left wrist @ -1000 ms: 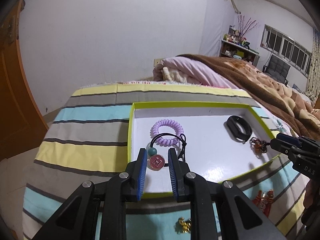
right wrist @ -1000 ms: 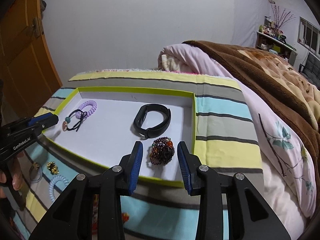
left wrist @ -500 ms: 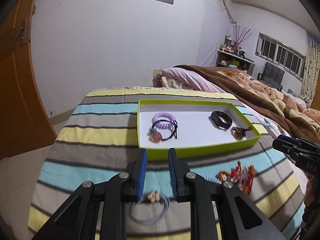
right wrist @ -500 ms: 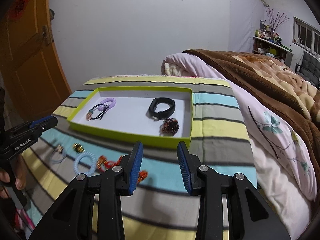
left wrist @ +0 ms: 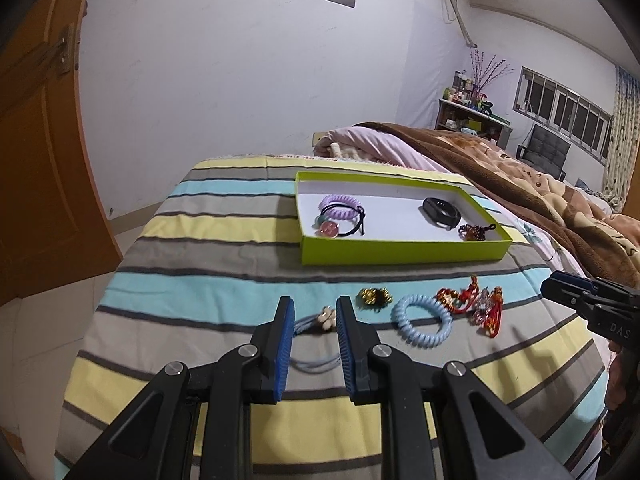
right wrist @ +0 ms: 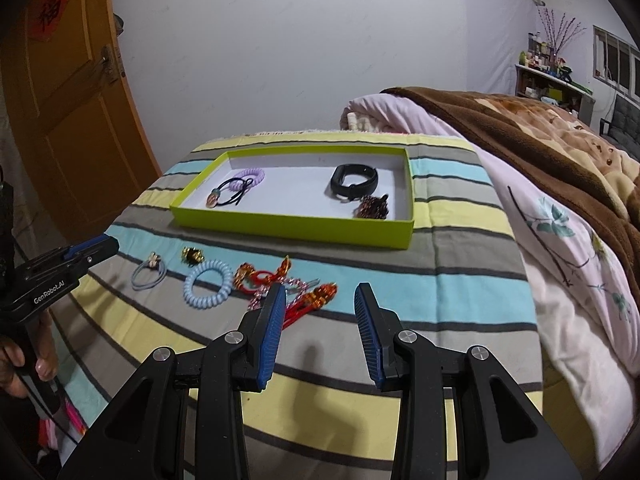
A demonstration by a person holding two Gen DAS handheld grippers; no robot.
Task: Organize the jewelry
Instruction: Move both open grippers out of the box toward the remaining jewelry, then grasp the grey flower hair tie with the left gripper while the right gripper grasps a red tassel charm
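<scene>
Striped bed cover (right wrist: 460, 280) carries everything; soft bedding, so pieces will sink a little under a press. Green tray (right wrist: 292, 228), centre of the right view, light card, already holds a purple coil tie (right wrist: 250, 178), black band (right wrist: 354, 182), beaded cluster (right wrist: 372, 207).

Loose pieces lie in a row nearer the camera:
- pale blue coil tie (left wrist: 422, 320); springy, light; pinch across one side of the ring
- red and gold tangle (right wrist: 296, 292); limp, snag-prone; take the thick knot
- grey-blue elastic with shell charm (left wrist: 324, 319); floppy; charm probably the firmest hold, though partly hidden
- small gold piece (left wrist: 374, 297); slippery

Left hand-held gripper (left wrist: 315, 316) narrow, empty, astride the charm; right hand-held gripper (right wrist: 320, 300) wide, empty.
</scene>
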